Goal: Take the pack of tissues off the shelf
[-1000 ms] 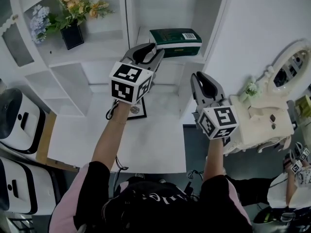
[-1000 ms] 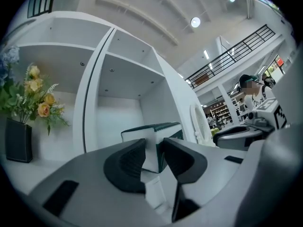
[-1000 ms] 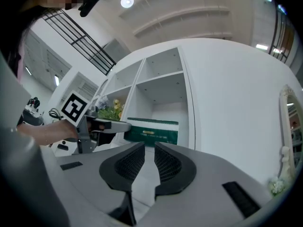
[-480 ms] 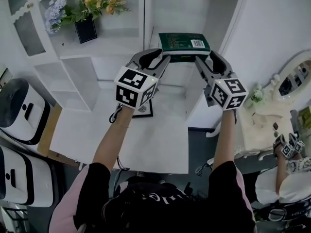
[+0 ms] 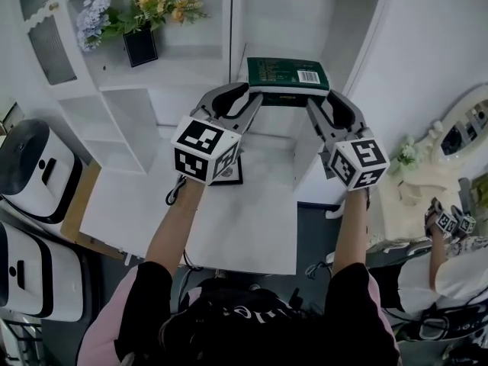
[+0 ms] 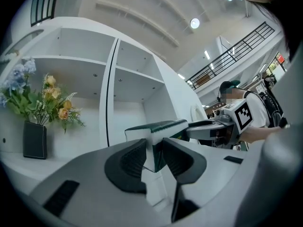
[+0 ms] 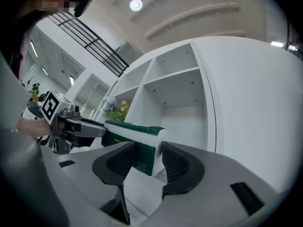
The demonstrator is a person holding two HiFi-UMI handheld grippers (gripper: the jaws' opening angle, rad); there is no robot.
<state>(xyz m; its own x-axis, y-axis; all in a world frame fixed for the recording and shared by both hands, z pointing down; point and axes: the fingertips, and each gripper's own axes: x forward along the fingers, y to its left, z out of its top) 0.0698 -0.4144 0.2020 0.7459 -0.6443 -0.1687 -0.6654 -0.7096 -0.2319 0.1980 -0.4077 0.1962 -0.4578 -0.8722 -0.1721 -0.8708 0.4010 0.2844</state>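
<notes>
Left hand-held gripper [image 5: 254,94], right hand-held gripper [image 5: 320,97]: each clamps one end of pack of tissues [image 5: 286,72], far right shelf [image 5: 282,14]; right jaws just closing on it. Hazard: shallow corner holds; uneven pull may drop it.

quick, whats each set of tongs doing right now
Left tongs: closed on the left end of the pack of tissues.
Right tongs: have just been closing, with the pack's other end clamped between them.

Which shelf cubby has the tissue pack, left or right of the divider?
The right cubby: the green tissue pack lies on its floor. The left cubby holds a black vase of flowers instead.
</notes>
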